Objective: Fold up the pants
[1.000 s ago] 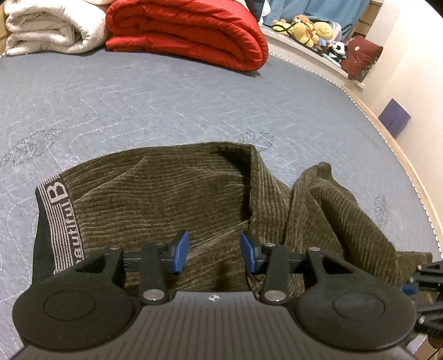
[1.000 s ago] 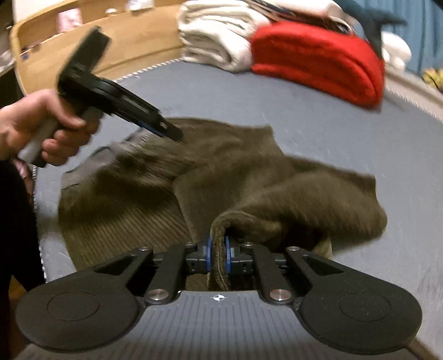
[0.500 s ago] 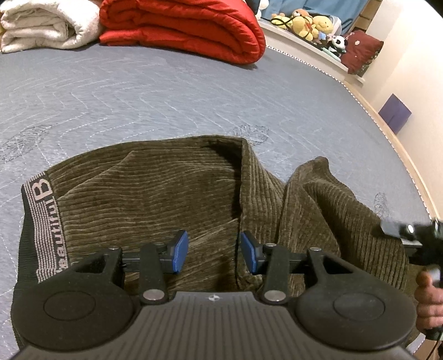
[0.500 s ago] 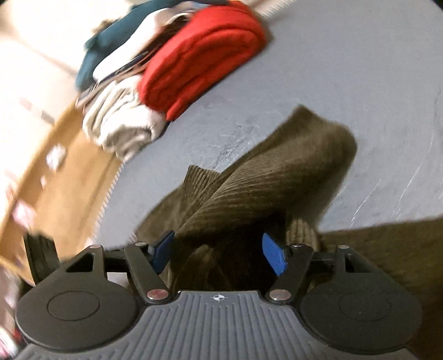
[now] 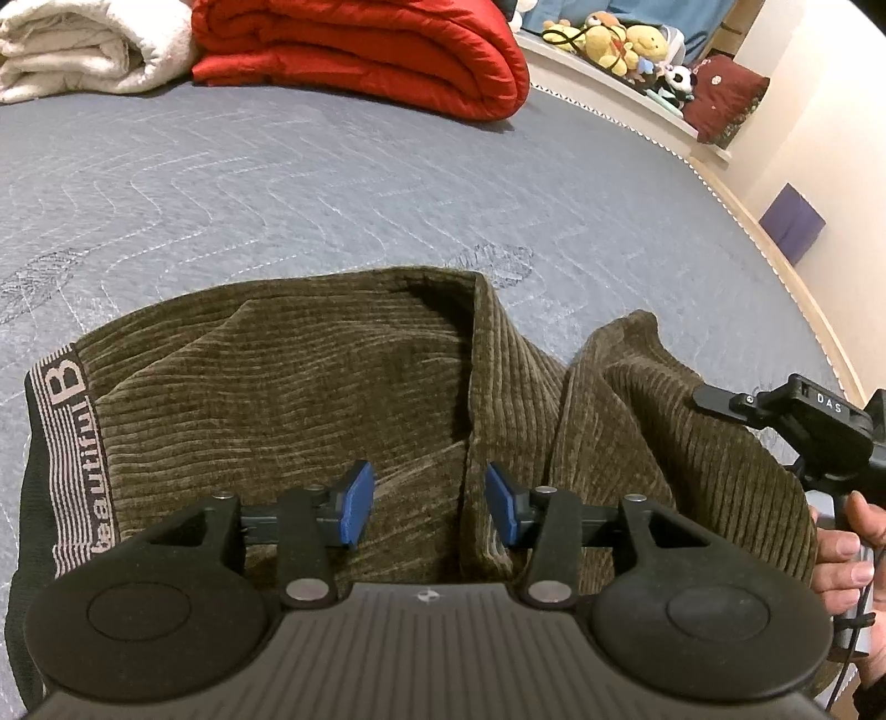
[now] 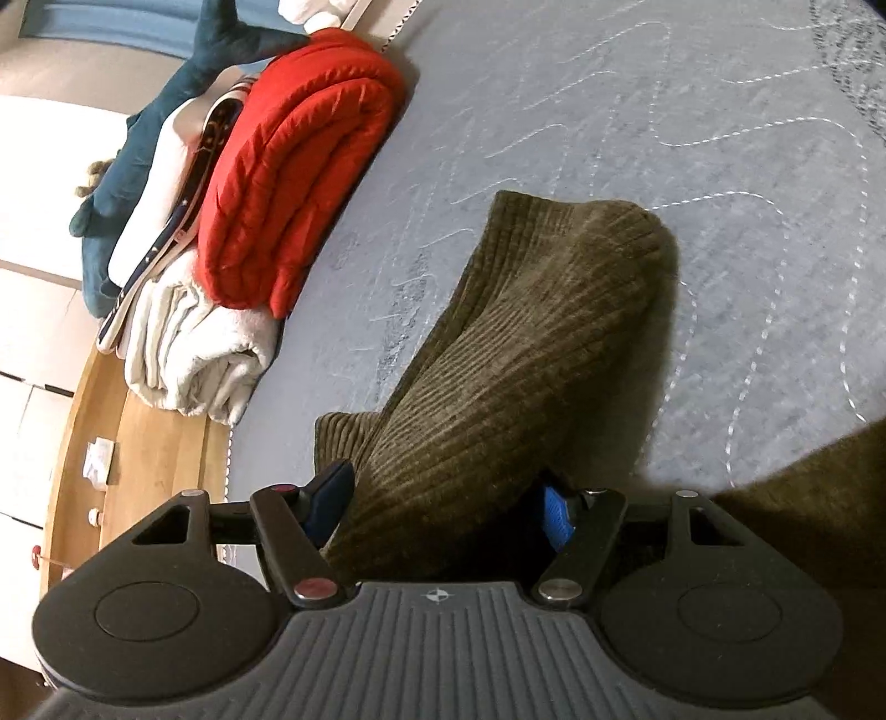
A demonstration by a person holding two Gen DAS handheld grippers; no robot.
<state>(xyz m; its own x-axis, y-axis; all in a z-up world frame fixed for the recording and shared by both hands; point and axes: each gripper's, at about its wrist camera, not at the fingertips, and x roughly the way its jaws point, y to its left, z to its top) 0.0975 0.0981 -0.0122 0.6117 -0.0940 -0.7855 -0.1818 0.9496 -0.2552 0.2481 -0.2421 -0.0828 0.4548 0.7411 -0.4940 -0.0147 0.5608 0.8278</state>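
Since the earlier frames, the right gripper has let go of the pinched fabric and rolled sideways, while the left gripper has barely shifted.

From the left wrist, the left gripper [image 5: 425,505] is seen released, its blue pads apart and hovering just above the pants [image 5: 310,399], with nothing between them. The pants lie crumpled on the bed [image 5: 277,183], well short of the red quilt [image 5: 365,50] and the white blanket [image 5: 83,50] at the far end. The lettered waistband [image 5: 72,443] lies at the left end of the pants, and a raised fold stands between the pads and the leg bunched to the right. The right gripper [image 5: 797,421] is seen at the right end of the pants, held in the person's hand [image 5: 847,548].

From the right wrist, the right gripper [image 6: 443,507] is seen spread wide, with a thick roll of the pants [image 6: 515,354] lying between its pads but not pinched. The red quilt [image 6: 288,166] appears beyond the pants.

With so much bunched cloth, a closing grip could catch several layers at once, and the fold would then be dragged crooked. If only the ridge is caught, the loose leg could be pulled along and rumpled further.
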